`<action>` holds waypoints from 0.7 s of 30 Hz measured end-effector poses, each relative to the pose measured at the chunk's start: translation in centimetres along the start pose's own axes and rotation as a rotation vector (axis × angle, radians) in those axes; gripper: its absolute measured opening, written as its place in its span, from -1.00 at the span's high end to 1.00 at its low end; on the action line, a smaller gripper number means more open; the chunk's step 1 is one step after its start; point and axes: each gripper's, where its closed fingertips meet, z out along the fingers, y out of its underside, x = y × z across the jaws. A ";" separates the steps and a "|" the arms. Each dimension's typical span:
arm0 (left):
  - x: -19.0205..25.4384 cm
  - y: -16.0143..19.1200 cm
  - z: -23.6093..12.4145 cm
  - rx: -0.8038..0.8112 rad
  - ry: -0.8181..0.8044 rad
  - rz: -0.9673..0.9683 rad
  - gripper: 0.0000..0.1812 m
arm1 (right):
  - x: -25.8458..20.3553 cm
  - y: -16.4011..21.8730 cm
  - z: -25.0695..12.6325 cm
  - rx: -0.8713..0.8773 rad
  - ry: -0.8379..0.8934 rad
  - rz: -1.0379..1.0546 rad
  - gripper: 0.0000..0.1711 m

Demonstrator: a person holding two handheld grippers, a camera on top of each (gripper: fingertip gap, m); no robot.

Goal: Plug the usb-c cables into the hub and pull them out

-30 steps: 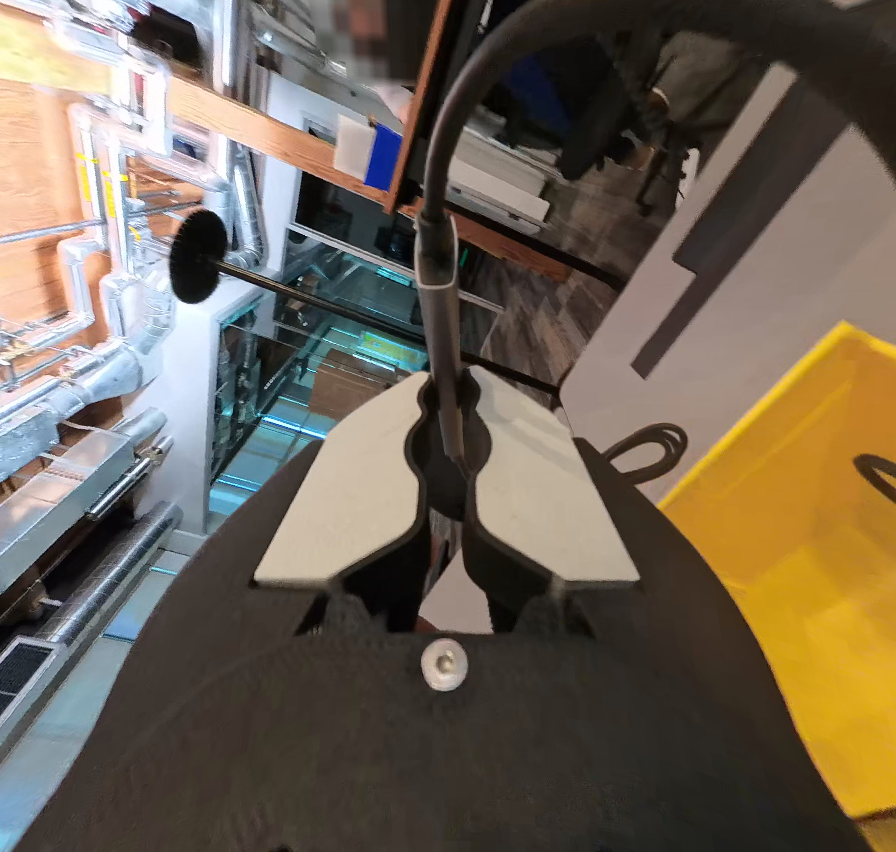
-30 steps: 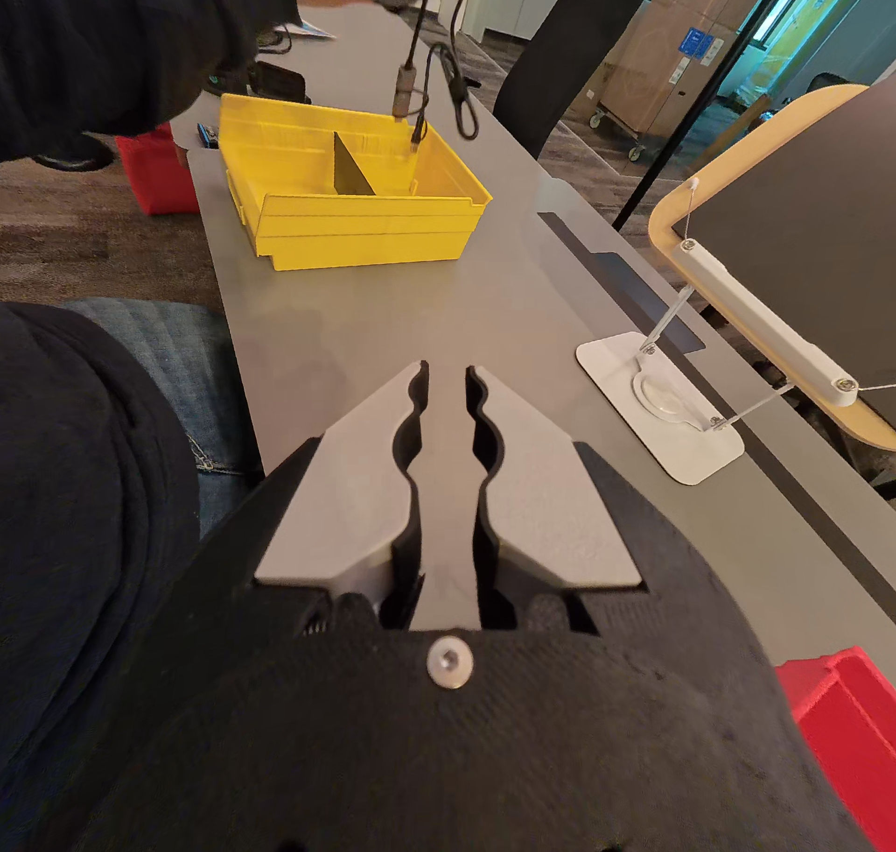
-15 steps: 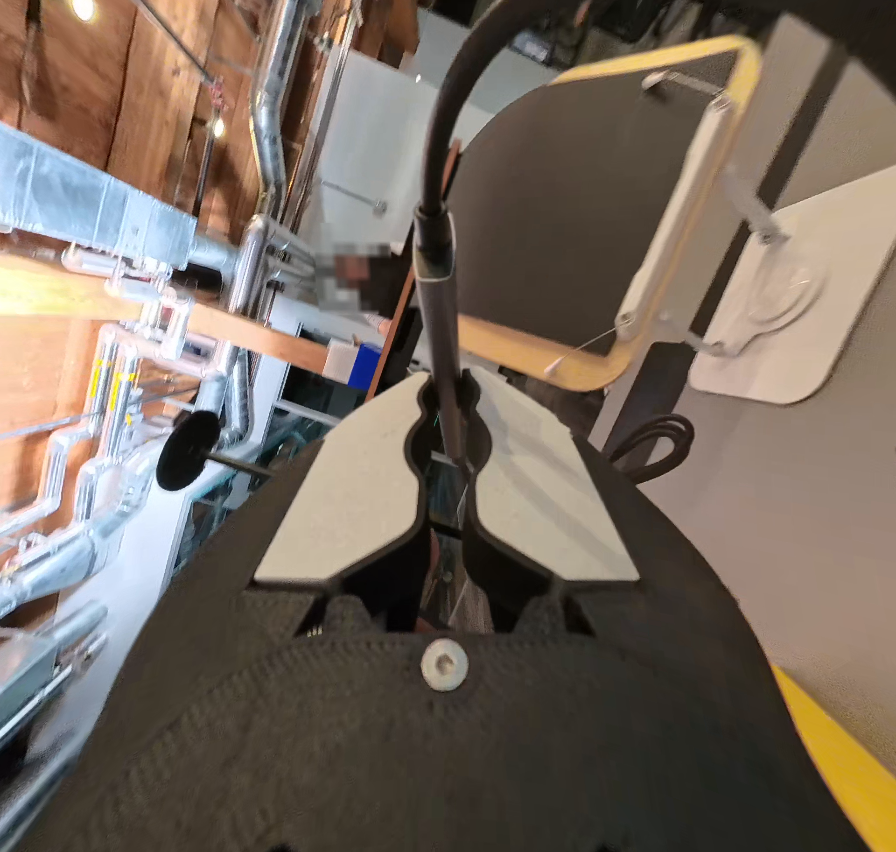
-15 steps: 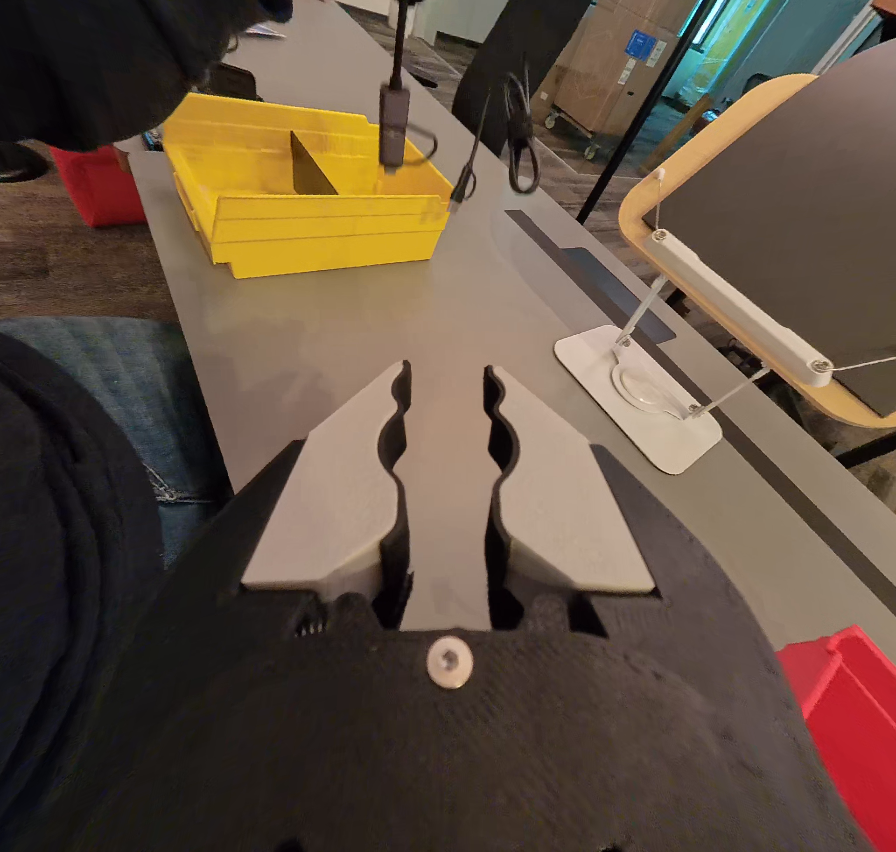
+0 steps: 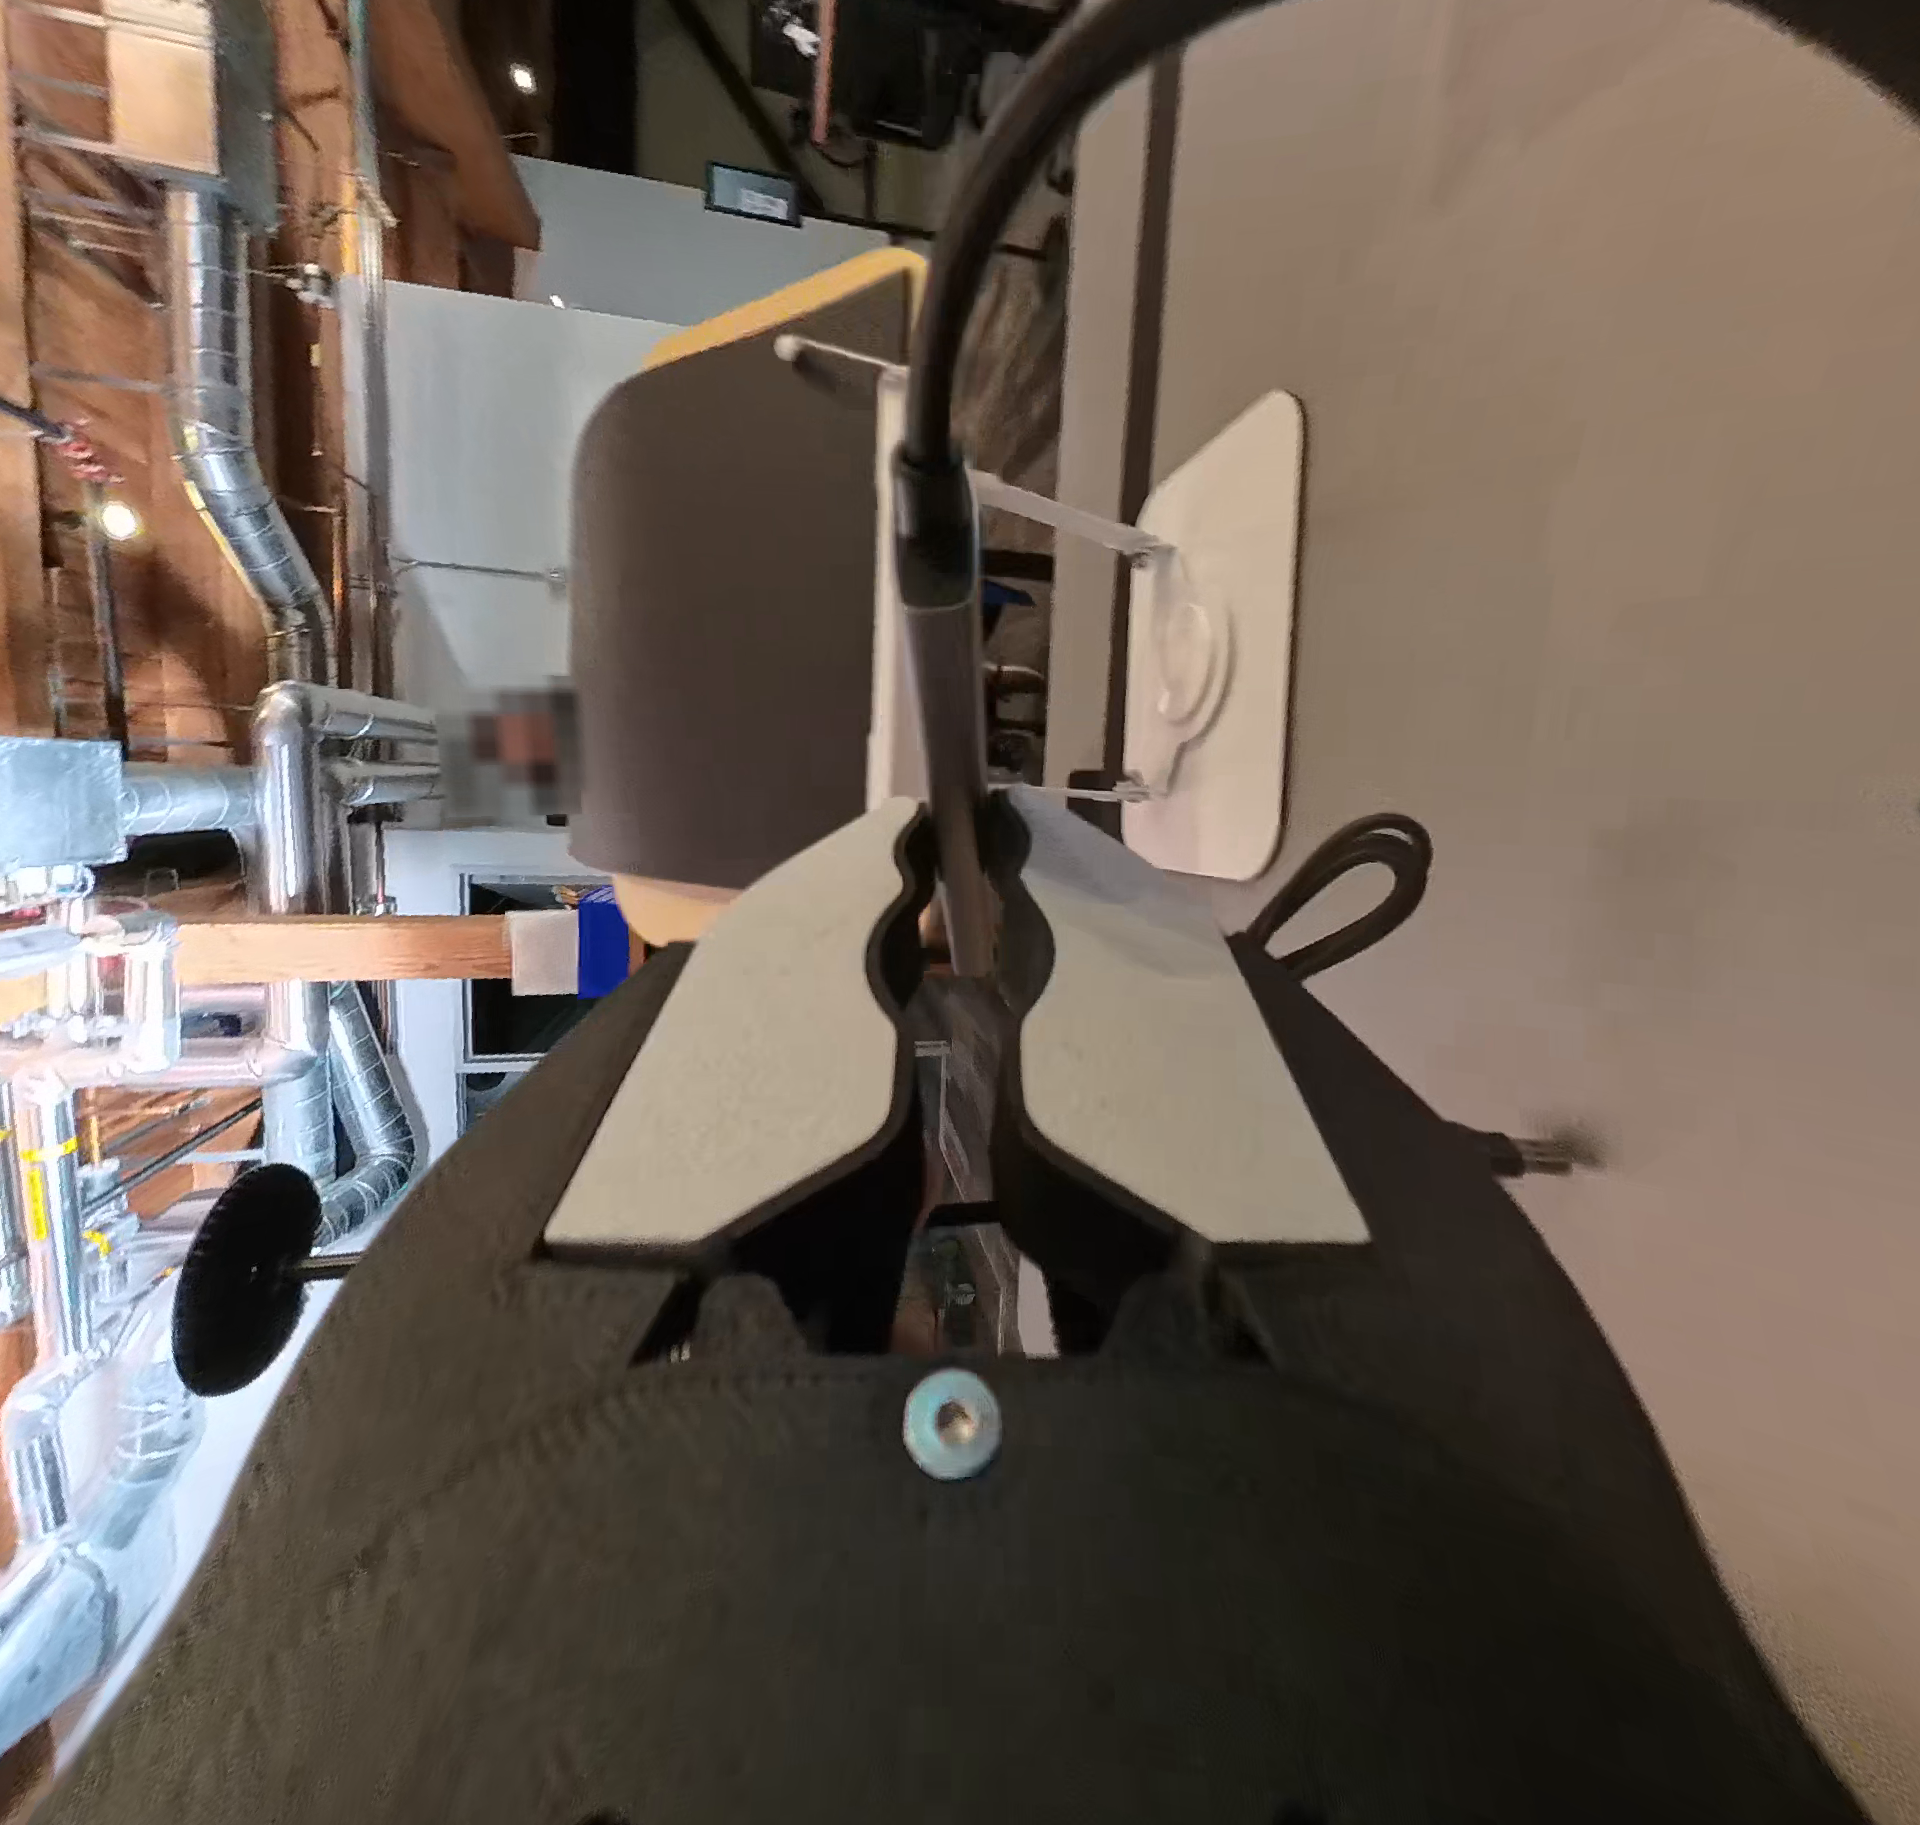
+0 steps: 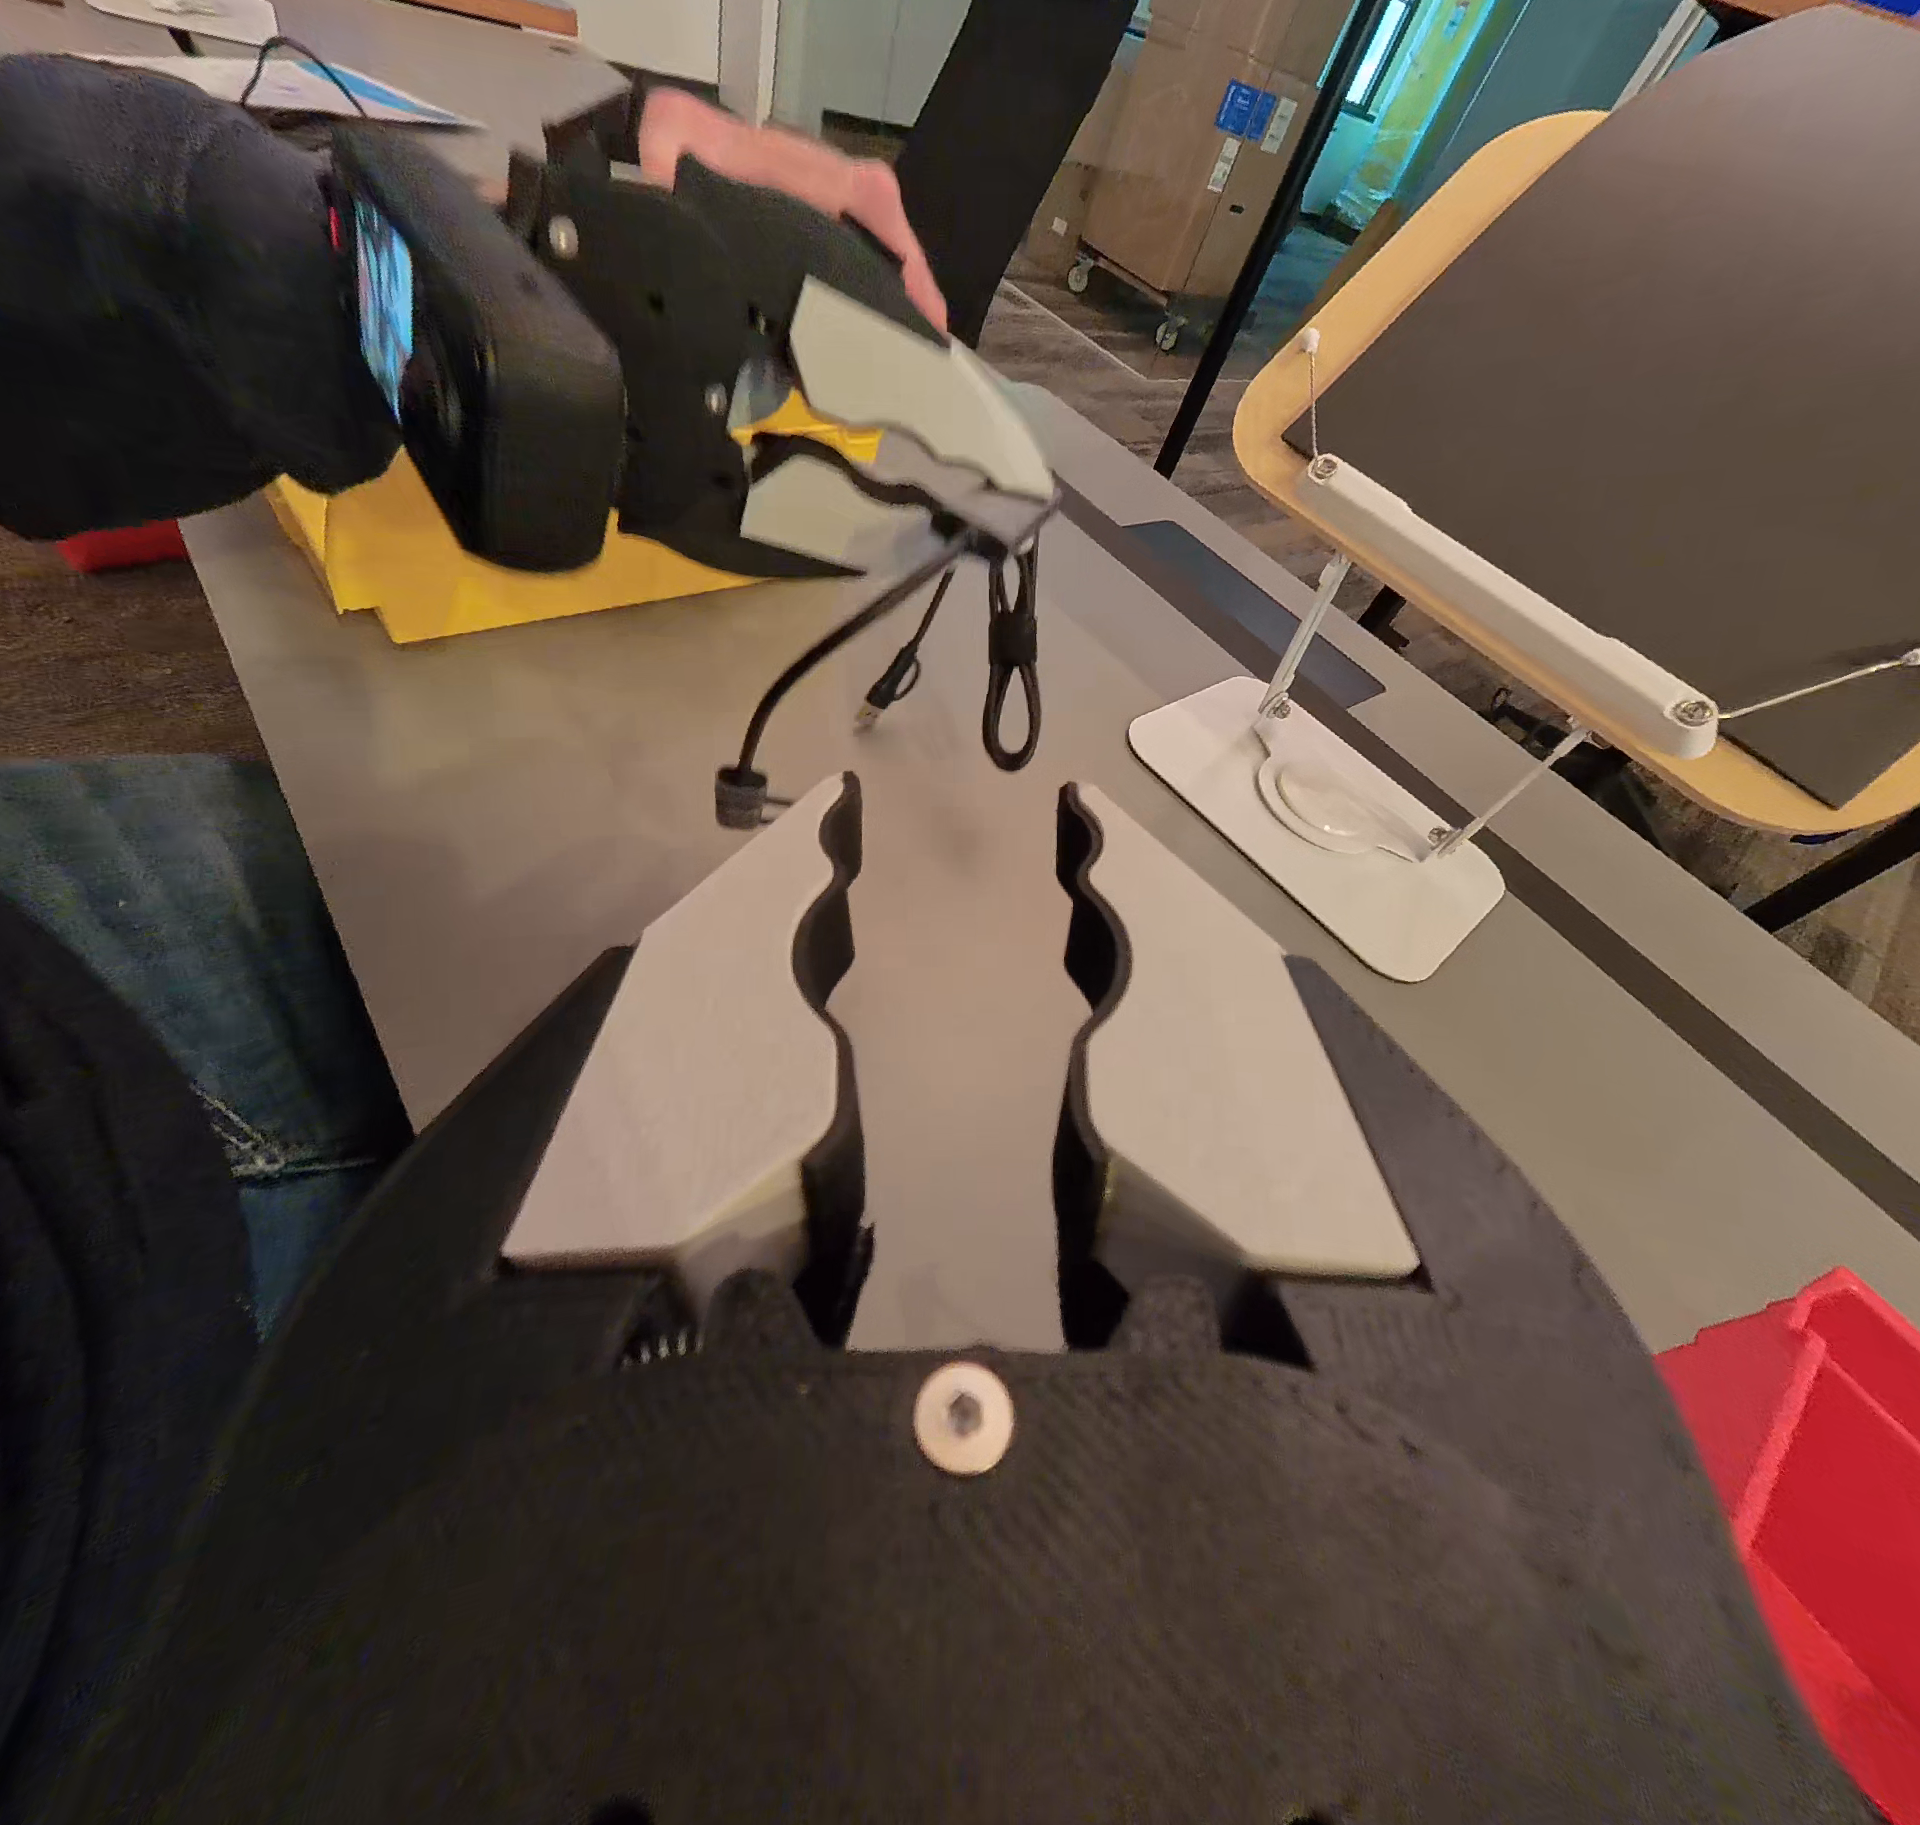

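My left gripper (image 5: 961, 840) is rolled on its side and shut on the slim grey connector (image 5: 948, 715) of a thick black cable (image 5: 997, 165) that arches up and over it. In the right wrist view the left gripper (image 6: 997, 518) hangs over the grey table (image 6: 520, 788). The thick cable (image 6: 821, 653) droops to a ribbed end (image 6: 740, 799) at the table. A thin cable's plug (image 6: 883, 700) and a tied loop (image 6: 1013, 674) dangle beside it. My right gripper (image 6: 956, 809) is open and empty, low over the table just in front of them. I cannot pick out the hub.
A yellow bin (image 6: 499, 570) stands behind the left gripper. A white stand (image 6: 1320, 819) holding a dark, wood-edged panel (image 6: 1662, 373) is at the right. A red bin (image 6: 1829, 1463) is near right. A person's jeans leg (image 6: 208, 944) is at the left table edge. Tip to tip, the grippers are about 15 centimetres apart.
The left gripper came down from above the yellow bin to the table's middle and rolled sideways, still holding the connector. The dangling cables now reach the table. The right gripper opened wider.
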 end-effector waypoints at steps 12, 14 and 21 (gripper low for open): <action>6.7 -1.2 1.0 -0.053 0.113 0.143 0.91 | -1.3 3.7 6.2 -0.183 -0.079 0.101 0.34; 7.3 -1.0 1.1 -0.076 0.131 0.149 0.90 | -1.6 4.8 7.4 -0.212 -0.098 0.135 0.35; 7.7 -0.9 0.9 -0.102 0.127 0.140 0.90 | -1.7 6.2 10.2 -0.175 -0.147 0.243 0.72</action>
